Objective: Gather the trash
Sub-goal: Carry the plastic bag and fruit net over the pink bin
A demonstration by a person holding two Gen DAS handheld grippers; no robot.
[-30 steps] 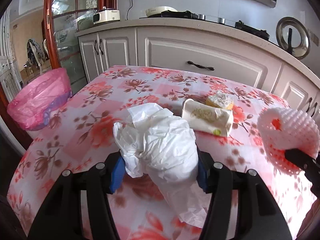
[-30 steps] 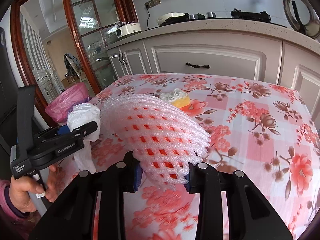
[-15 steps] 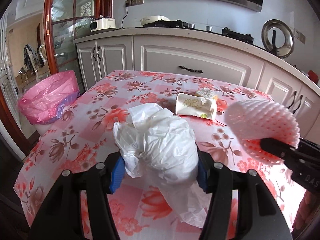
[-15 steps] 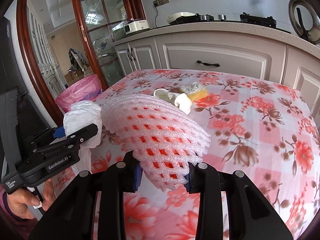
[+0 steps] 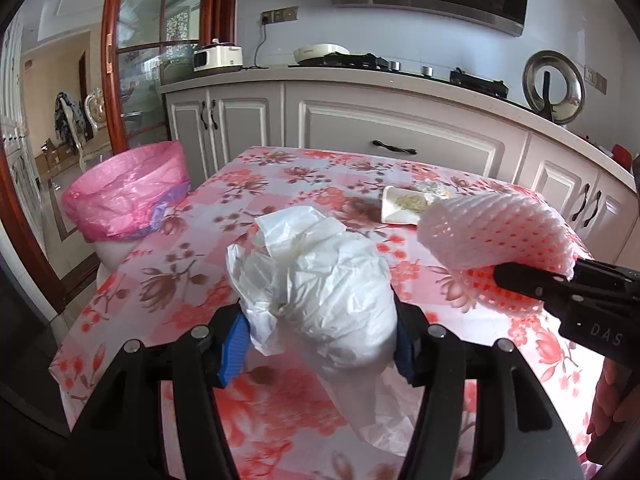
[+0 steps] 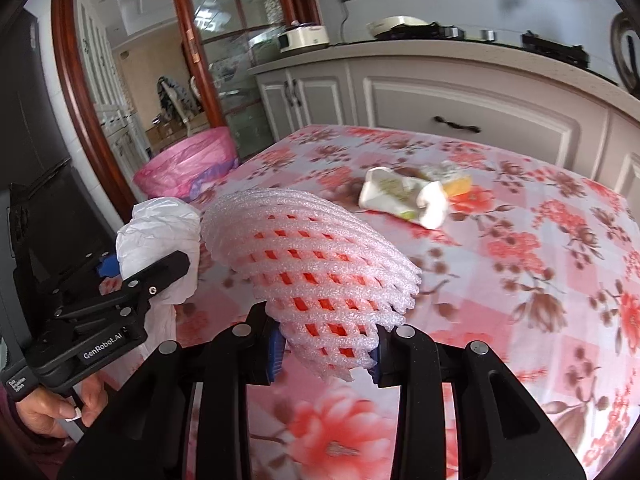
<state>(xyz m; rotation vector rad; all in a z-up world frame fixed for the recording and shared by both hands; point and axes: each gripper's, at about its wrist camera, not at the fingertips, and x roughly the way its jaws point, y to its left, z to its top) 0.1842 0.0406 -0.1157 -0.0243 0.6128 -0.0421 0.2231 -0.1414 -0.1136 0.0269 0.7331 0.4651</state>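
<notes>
Both grippers carry trash above the pink floral tablecloth [image 5: 280, 184].

Pink-lined round bin [image 5: 128, 196] stands beside the table's left edge. Left gripper [image 5: 318, 336] clamps a crumpled white plastic bag [image 5: 320, 280]; right gripper [image 6: 326, 354] pinches a white foam fruit net [image 6: 316, 272]. A crumpled white wrapper [image 6: 396, 196] lies on the cloth.

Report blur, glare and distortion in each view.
Left wrist: fisheye bends the counter; daylight glare on the glass door; bag sharp, tablecloth near the lens soft. Right wrist: dark corner vignette; foam net crisp; tablecloth below it blurred.
</notes>
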